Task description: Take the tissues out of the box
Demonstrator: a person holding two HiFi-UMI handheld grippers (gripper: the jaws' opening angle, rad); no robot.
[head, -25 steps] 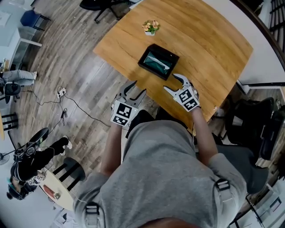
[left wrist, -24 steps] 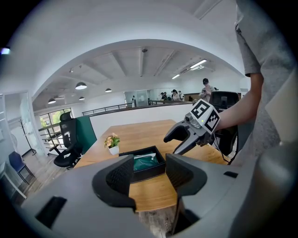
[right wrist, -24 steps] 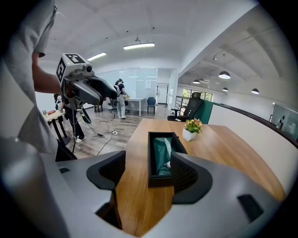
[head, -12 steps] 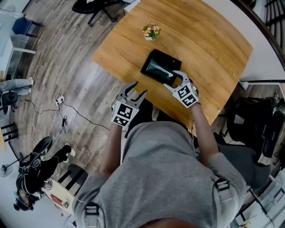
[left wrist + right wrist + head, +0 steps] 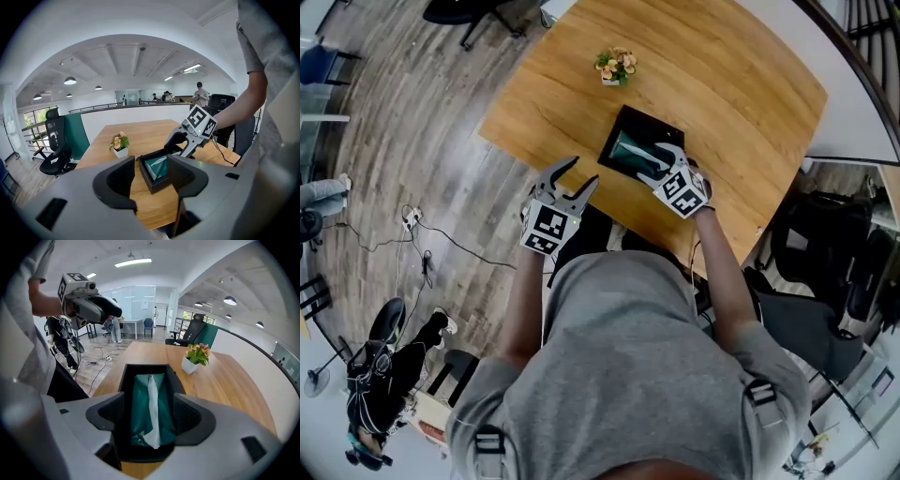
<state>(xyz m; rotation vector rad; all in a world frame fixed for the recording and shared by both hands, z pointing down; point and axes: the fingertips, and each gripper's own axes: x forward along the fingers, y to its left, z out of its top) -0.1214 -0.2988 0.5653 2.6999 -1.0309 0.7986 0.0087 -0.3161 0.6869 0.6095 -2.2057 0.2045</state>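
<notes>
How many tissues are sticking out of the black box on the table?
1. A single white tissue pokes up through the slit of the green pack that sits inside the black box. More may be folded inside the pack, hidden from view.

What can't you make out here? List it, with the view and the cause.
- Tissue box near end: head view, covered by the right gripper, whose jaws have just been opening, the tissue showing between them, ungripped.
- Box's near wall: right gripper view, behind those jaws.
- Box's right side: left gripper view, behind the left gripper.
- Tissue count: inside the teal pack.
</notes>
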